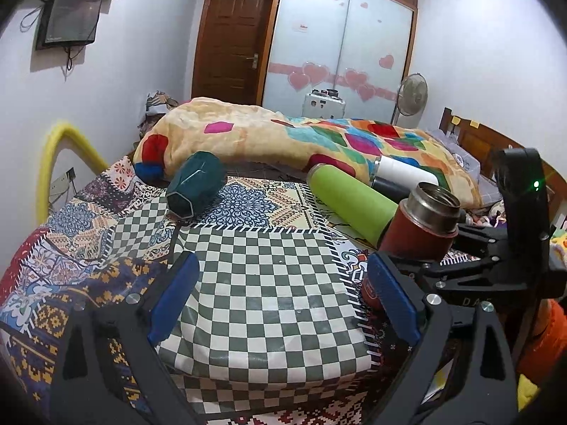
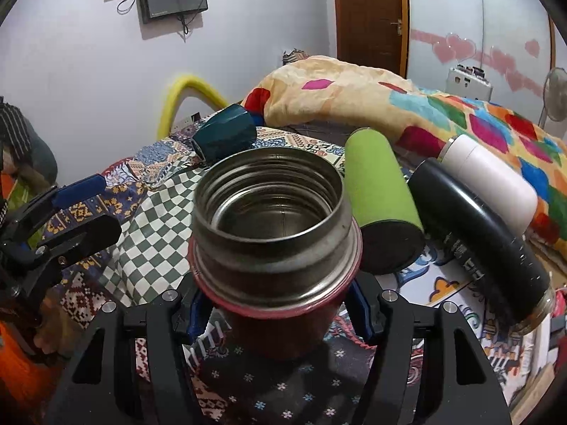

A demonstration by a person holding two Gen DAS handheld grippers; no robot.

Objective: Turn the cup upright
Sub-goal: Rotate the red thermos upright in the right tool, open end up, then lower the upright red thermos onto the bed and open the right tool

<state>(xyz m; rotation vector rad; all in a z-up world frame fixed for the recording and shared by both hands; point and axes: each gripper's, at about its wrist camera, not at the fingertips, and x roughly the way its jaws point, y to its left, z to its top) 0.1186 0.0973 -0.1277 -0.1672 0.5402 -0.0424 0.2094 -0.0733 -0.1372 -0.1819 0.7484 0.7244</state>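
While the left gripper (image 1: 283,294) stands with its blue pads (image 1: 173,294) spread wide and nothing between them above the checked patch of the patchwork cloth (image 1: 269,283), a dark green cup (image 1: 195,184) lies on its side further back at the left. Right of centre, the right gripper (image 2: 280,310) is closed on the red cup (image 2: 276,244), pads pressed to both sides of its lower body, its steel mouth up and tilted slightly. Beyond it to the right, a lime green cup (image 2: 381,191), a black flask (image 2: 475,233) and a white flask (image 2: 492,177) lie on their sides, close together, before the coloured blanket (image 1: 283,134).
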